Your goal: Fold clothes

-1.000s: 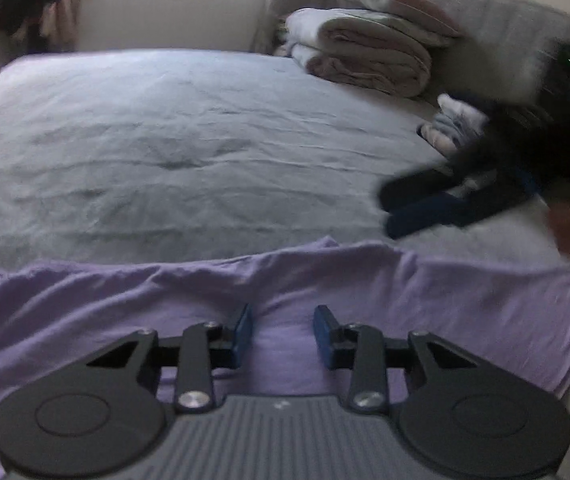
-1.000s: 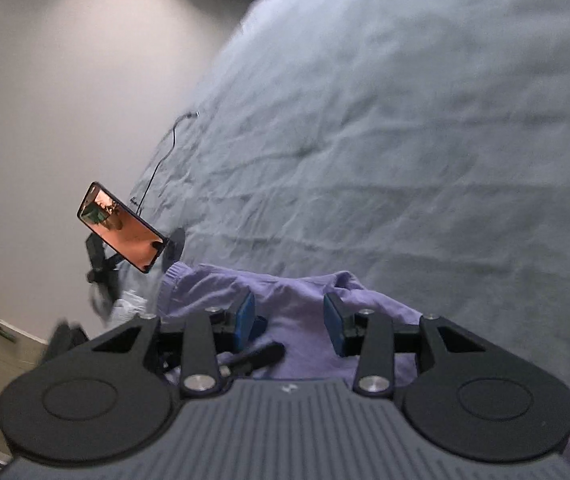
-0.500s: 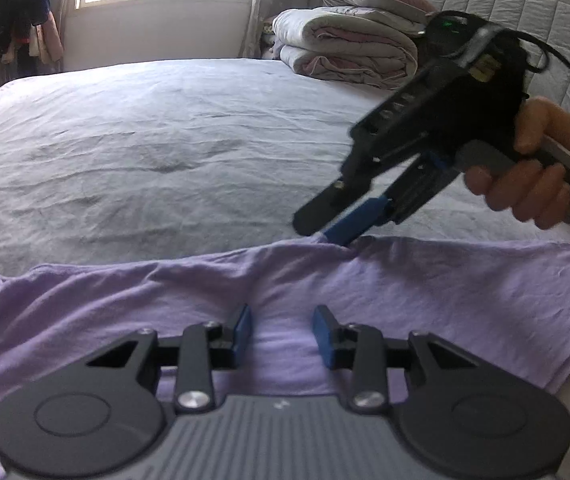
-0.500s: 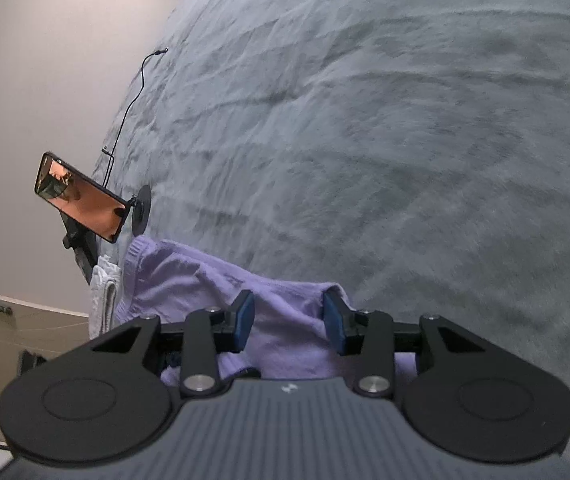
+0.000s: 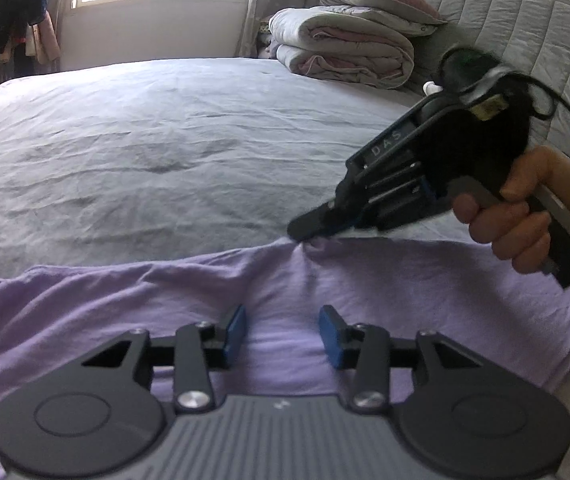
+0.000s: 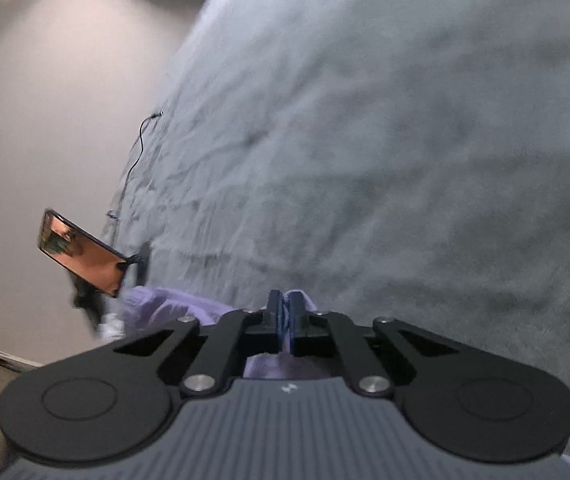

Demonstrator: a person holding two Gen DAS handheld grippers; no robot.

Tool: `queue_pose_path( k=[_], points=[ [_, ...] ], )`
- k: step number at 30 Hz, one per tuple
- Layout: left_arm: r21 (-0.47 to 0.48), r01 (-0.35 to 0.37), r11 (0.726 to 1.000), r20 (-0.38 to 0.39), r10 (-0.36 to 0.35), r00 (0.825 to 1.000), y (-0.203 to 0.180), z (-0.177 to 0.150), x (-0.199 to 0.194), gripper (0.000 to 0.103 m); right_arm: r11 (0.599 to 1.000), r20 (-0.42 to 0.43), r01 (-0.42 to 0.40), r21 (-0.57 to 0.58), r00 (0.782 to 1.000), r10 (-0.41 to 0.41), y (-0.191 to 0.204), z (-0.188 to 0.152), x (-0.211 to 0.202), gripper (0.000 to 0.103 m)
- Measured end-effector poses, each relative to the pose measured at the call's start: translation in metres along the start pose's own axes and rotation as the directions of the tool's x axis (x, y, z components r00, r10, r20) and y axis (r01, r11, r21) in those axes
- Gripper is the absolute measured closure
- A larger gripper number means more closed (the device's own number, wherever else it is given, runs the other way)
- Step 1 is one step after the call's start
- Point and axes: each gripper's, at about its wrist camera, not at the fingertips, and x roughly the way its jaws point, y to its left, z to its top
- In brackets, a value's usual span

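A lilac garment (image 5: pixel 365 280) lies spread flat across the near part of the bed (image 5: pixel 165 152), stretching out to both sides of the left claw (image 5: pixel 281 334). That claw hangs low over the cloth with its blue pads apart, and its jaws have just been opening a little further; the fabric passes beneath the gap, and nothing is pinched there. Ahead of it and off to its right, the right claw (image 5: pixel 305 230) has come down at a slant onto the garment's far edge, a person's hand (image 5: pixel 525 216) wrapped around its grip. Its jaws have just snapped together, and a small tuft of lilac cloth is bunched at their tip, pulled up from the sheet. In the right claw's own view, the pads (image 6: pixel 283 312) meet with the purple fabric nipped between them, more of it trailing back under the claw. To its left, a phone (image 6: pixel 81 258) sits tilted on a stand at the bed's edge. Far beyond the left claw, folded quilts (image 5: pixel 345 52) are stacked against the padded headboard (image 5: pixel 525 32).
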Motion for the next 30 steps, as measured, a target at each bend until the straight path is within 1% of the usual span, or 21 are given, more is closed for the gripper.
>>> queue_pose_path(
  k=[2,4,6,7,8,9,11,12,14,15,16,17,18,21,22,23,26,27,28,30],
  points=[
    [0.000,-0.003,1.000,0.000,0.003,1.000,0.000,0.000,0.001,0.061,0.996,0.112,0.045,-0.072,0.993,-0.037,0.011,-0.005,-0.009,0.101],
    [0.006,-0.001,1.000,0.001,0.001,1.000,-0.001,0.000,0.001,0.059,0.989,0.101,0.124,-0.084,0.988,-0.115,0.012,-0.010,0.002,0.101],
    [0.008,0.002,1.000,-0.005,-0.002,1.000,0.001,0.002,0.002,0.059,0.983,0.126,0.150,-0.108,0.983,-0.136,0.019,-0.014,0.005,0.100],
    [0.006,0.006,1.000,-0.007,-0.006,1.000,0.002,0.003,0.001,0.059,0.981,0.140,0.158,-0.114,0.980,-0.142,0.023,-0.014,0.004,0.097],
    [-0.001,-0.006,1.000,0.002,0.006,1.000,0.005,0.004,-0.002,0.059,0.978,0.153,0.165,-0.124,0.977,-0.146,0.025,-0.015,0.001,0.095],
    [-0.009,-0.018,1.000,0.011,0.018,1.000,0.008,0.006,-0.004,0.060,0.973,0.176,0.188,-0.136,0.971,-0.163,0.029,-0.016,-0.005,0.086],
    [-0.033,-0.079,0.996,0.043,0.081,0.996,0.020,0.009,-0.012,0.060,0.961,0.214,0.226,-0.161,0.958,-0.190,0.036,-0.019,-0.017,0.081],
    [-0.049,-0.112,0.993,0.059,0.115,0.992,0.027,0.010,-0.017,0.060,0.952,0.232,0.243,-0.188,0.953,-0.197,0.040,-0.023,-0.023,0.075],
    [-0.100,-0.161,0.982,0.066,0.168,0.984,0.046,0.011,-0.022,0.063,0.925,0.266,0.281,-0.256,0.940,-0.212,0.048,-0.034,-0.035,0.074],
    [-0.134,-0.188,0.973,0.060,0.197,0.979,0.058,0.011,-0.024,0.067,0.907,0.277,0.301,-0.293,0.935,-0.221,0.052,-0.043,-0.038,0.074],
    [-0.167,-0.214,0.962,0.054,0.226,0.973,0.069,0.010,-0.025,0.079,0.894,0.277,0.314,-0.320,0.933,-0.228,0.055,-0.051,-0.039,0.074],
    [-0.194,-0.249,0.949,0.050,0.263,0.964,0.077,0.008,-0.027,0.087,0.880,0.277,0.325,-0.346,0.932,-0.235,0.058,-0.059,-0.039,0.074],
    [-0.220,-0.283,0.933,0.044,0.300,0.953,0.086,0.006,-0.029,0.098,0.870,0.270,0.328,-0.369,0.933,-0.238,0.059,-0.068,-0.042,0.074],
    [-0.283,-0.378,0.882,0.028,0.401,0.916,0.110,-0.001,-0.031,0.101,0.841,0.250,0.336,-0.425,0.936,-0.247,0.059,-0.091,-0.047,0.074],
    [-0.300,-0.377,0.877,0.025,0.402,0.915,0.115,-0.004,-0.031,0.100,0.831,0.248,0.349,-0.432,0.932,-0.263,0.058,-0.095,-0.047,0.074],
    [-0.318,-0.365,0.875,0.027,0.393,0.919,0.120,-0.006,-0.031,0.100,0.822,0.247,0.364,-0.439,0.928,-0.279,0.057,-0.098,-0.047,0.074],
    [-0.315,-0.387,0.867,0.031,0.417,0.909,0.108,-0.004,-0.034,0.100,0.815,0.278,0.412,-0.408,0.906,-0.319,0.045,-0.103,-0.061,0.074],
    [-0.313,-0.382,0.870,0.038,0.413,0.910,0.101,-0.003,-0.035,0.094,0.822,0.292,0.414,-0.392,0.903,-0.316,0.040,-0.104,-0.068,0.074],
    [-0.311,-0.368,0.876,0.047,0.400,0.915,0.093,-0.001,-0.036,0.085,0.828,0.313,0.418,-0.374,0.897,-0.312,0.035,-0.105,-0.077,0.074],
    [-0.304,-0.315,0.899,0.064,0.349,0.935,0.079,0.003,-0.035,0.074,0.822,0.340,0.438,-0.364,0.884,-0.320,0.031,-0.106,-0.086,0.074]
  ],
)
